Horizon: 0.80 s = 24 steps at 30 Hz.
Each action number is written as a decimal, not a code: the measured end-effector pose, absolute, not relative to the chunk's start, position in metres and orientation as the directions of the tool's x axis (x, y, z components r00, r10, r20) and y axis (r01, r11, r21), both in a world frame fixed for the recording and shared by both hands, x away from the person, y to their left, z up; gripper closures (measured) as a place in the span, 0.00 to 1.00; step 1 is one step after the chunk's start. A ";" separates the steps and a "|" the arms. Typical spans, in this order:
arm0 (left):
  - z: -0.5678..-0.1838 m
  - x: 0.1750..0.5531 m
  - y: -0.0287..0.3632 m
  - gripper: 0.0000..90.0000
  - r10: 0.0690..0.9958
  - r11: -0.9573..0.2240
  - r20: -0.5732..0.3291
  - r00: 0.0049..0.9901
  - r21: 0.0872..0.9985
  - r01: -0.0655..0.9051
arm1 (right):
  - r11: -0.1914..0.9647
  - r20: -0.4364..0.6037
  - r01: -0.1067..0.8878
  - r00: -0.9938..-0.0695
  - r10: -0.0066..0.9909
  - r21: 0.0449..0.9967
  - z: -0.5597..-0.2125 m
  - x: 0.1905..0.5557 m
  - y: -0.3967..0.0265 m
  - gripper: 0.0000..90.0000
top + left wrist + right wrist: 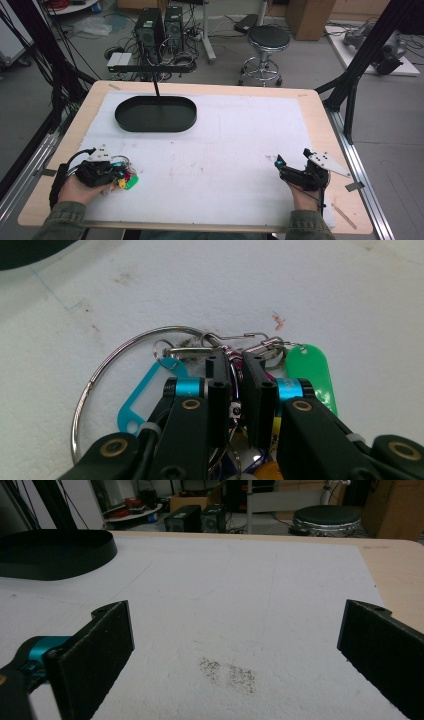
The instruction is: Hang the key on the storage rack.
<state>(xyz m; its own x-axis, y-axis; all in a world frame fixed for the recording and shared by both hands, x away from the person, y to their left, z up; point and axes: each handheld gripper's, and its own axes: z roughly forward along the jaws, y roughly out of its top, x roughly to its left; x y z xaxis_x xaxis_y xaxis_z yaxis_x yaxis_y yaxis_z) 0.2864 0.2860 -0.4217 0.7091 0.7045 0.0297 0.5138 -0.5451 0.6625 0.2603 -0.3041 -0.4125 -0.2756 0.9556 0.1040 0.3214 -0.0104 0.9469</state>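
Beyond key bunch (200, 370): black tray (155, 114), w/ stand.

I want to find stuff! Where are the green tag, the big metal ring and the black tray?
green tag (311, 371), left gripper view, middle of its flat face
big metal ring (107, 361), left gripper view, its upper-left curve
black tray (155, 124), high view, its near wall

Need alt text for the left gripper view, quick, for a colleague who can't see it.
The left gripper has its black jaws closed on the wire clips of a key bunch lying on the white mat. A large metal ring, a blue tag and a green tag fan out around it.
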 end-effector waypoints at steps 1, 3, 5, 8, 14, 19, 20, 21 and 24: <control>-0.421 0.286 0.286 0.91 0.706 -0.546 0.035 0.708 0.663 0.512 | -0.009 0.102 0.320 -0.276 0.956 0.947 -0.413 0.260 -0.304 0.01; -0.420 0.286 0.285 0.91 0.704 -0.552 0.051 0.708 0.667 0.501 | -0.008 0.101 0.318 -0.277 0.956 0.948 -0.412 0.260 -0.304 0.01; -0.418 0.285 0.285 0.92 0.707 -0.551 0.059 0.705 0.670 0.497 | -0.009 0.102 0.320 -0.275 0.956 0.948 -0.412 0.260 -0.304 0.01; -0.417 0.285 0.286 0.92 0.709 -0.545 0.052 0.703 0.674 0.499 | -0.007 0.100 0.319 -0.275 0.956 0.948 -0.412 0.260 -0.304 0.01; -0.408 0.284 0.293 0.92 0.720 -0.514 0.037 0.692 0.699 0.497 | -0.008 0.099 0.314 -0.272 0.957 0.949 -0.412 0.260 -0.305 0.01; -0.397 0.283 0.296 0.92 0.727 -0.503 0.043 0.685 0.713 0.489 | -0.009 0.098 0.312 -0.271 0.958 0.950 -0.412 0.259 -0.304 0.01; -0.395 0.283 0.296 0.92 0.727 -0.502 0.046 0.685 0.717 0.484 | -0.010 0.100 0.314 -0.271 0.957 0.949 -0.412 0.259 -0.304 0.01; -0.392 0.283 0.297 0.92 0.729 -0.495 0.045 0.683 0.724 0.480 | -0.008 0.098 0.314 -0.273 0.957 0.949 -0.412 0.259 -0.304 0.01; -0.386 0.283 0.298 0.93 0.724 -0.496 0.050 0.688 0.731 0.469 | -0.004 0.095 0.314 -0.274 0.957 0.949 -0.412 0.260 -0.304 0.01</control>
